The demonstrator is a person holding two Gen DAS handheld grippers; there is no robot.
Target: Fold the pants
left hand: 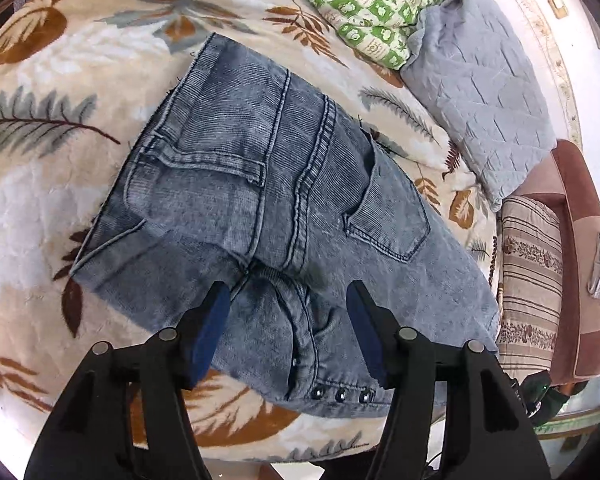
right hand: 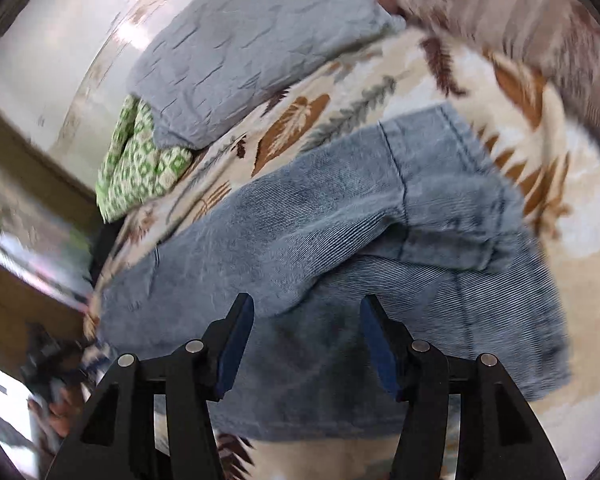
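Observation:
Faded blue denim pants (left hand: 260,184) lie folded in a thick bundle on a leaf-patterned blanket (left hand: 60,184), back pockets up, with a row of rivets at the near edge. My left gripper (left hand: 288,296) is open and empty, hovering over the near edge of the bundle. In the right wrist view the pants (right hand: 340,240) show as stacked layers, blurred by motion. My right gripper (right hand: 306,312) is open and empty, just above the near part of the denim.
A grey quilted pillow (left hand: 480,92) and a green-and-white patterned cloth (left hand: 372,4) lie at the far side of the bed. A striped cushion (left hand: 528,272) and a brown headboard (left hand: 580,208) stand to the right. The pillow (right hand: 252,48) also shows in the right wrist view.

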